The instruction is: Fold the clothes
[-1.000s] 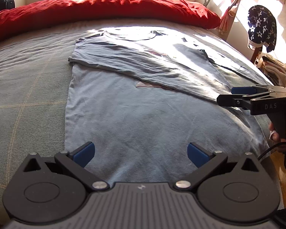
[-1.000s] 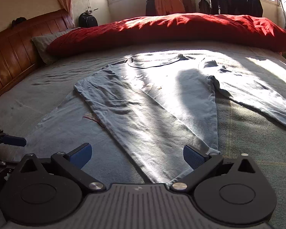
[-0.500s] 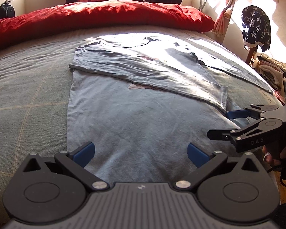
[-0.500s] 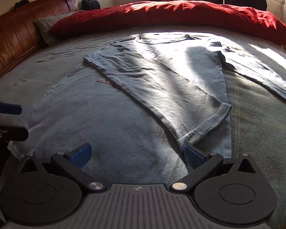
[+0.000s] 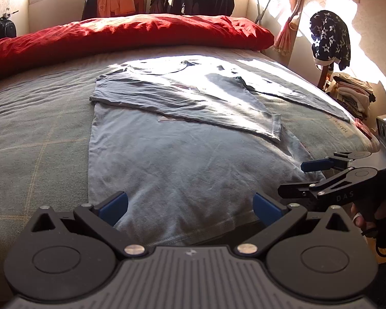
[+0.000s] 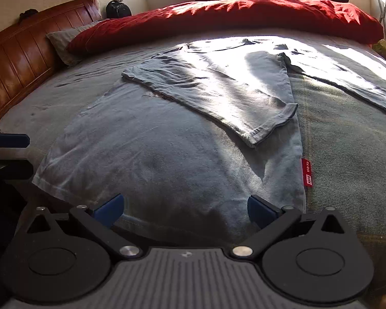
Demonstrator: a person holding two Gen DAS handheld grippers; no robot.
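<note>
Left tongs [image 5: 190,206] spread wide, gripping nothing, low over the near hem of the shirt [image 5: 182,164]. Right tongs [image 6: 185,207] likewise released and empty, poised over the same hem nearer the red tag [image 6: 307,173] on the side seam. Big change over the last second: both pulled back toward the foot of the bed [image 5: 33,128], the right tongs [image 5: 314,175] dropped from beside the sleeve down to hem level in the left view, and the left sleeve [image 6: 218,95] left lying diagonally across the chest, cuff pointing at the tag. Meaning, by the look of it: first sleeve fold finished and let go, hem next in line for a lift toward the collar, though the other sleeve [image 6: 347,87] is flung out flat to the right and unfolded, so that may want doing first. Shirt otherwise spread flat, front up, collar toward the red duvet [image 5: 131,36] bunched at the far side. Wooden headboard [image 6: 18,56] off to the left. Containers: none in sight, nothing to fill or empty; only a loose stack of folded clothes [image 5: 352,90] beside the bed and a starred garment [image 5: 329,41] draped above it.
</note>
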